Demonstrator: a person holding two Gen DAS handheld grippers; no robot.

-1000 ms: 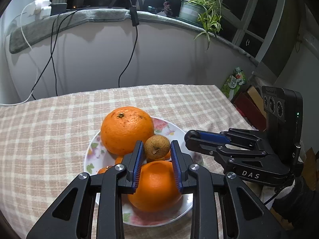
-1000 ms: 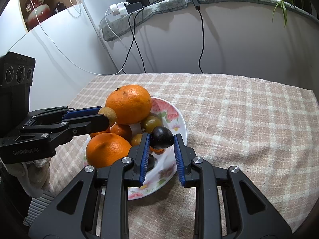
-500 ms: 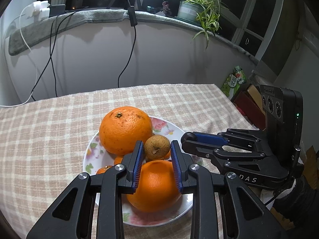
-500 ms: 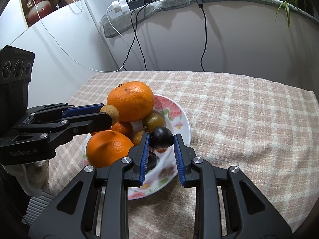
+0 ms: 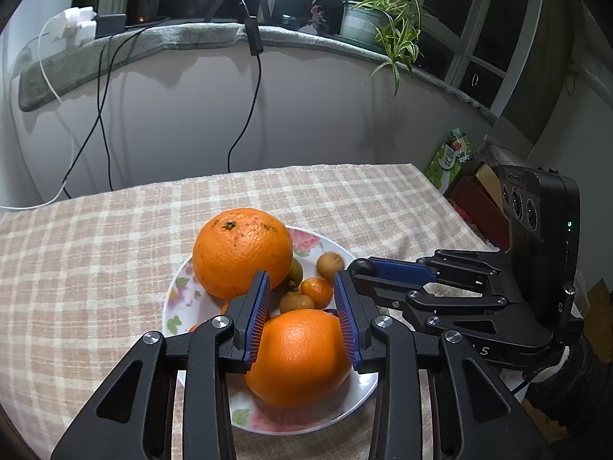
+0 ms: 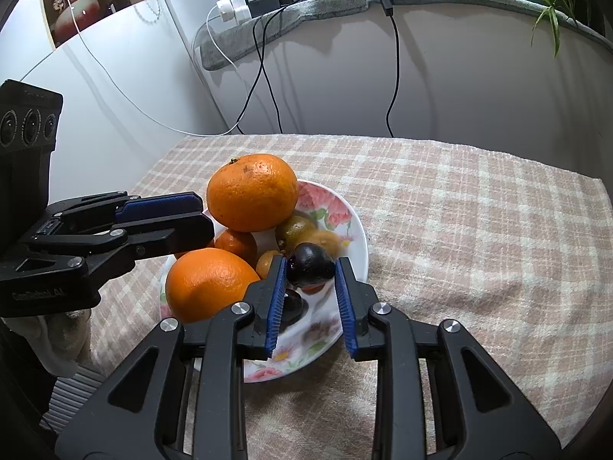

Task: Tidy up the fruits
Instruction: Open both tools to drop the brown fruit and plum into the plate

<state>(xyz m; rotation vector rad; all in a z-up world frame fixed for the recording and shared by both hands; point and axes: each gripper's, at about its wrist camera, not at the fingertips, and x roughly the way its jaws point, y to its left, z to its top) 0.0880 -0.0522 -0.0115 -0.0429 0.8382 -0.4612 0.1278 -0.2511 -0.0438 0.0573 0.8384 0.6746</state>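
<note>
On the far sill, white chargers [image 5: 78, 28] sit at the left with cables [image 5: 99, 115] hanging down the wall. A potted spider plant [image 5: 383, 19] stands further right, and a green packet [image 5: 450, 153] lies past the table's right edge. A checked tablecloth [image 5: 95, 249] carries the flowered plate [image 5: 356, 395], which holds all the fruit. A big far orange [image 5: 241, 253] rests on smaller pieces, with a near orange [image 5: 299, 356] in front of it. Right of them are a small brown fruit [image 5: 329, 264], a tiny orange one [image 5: 316, 291] and another brown one [image 5: 297, 302]. The left gripper [image 5: 302, 280] hovers over the near orange; its jaws have just been opening and stand apart, gripping nothing. The right gripper [image 6: 311, 262], at the plate's right side, is clamped on a dark fruit [image 6: 310, 268] held just above the plate, though its jaws have just eased slightly wider. The fingers of both grippers block the plate's near part. The pieces under the far orange are only partly visible, and their kind is hard to tell.
</note>
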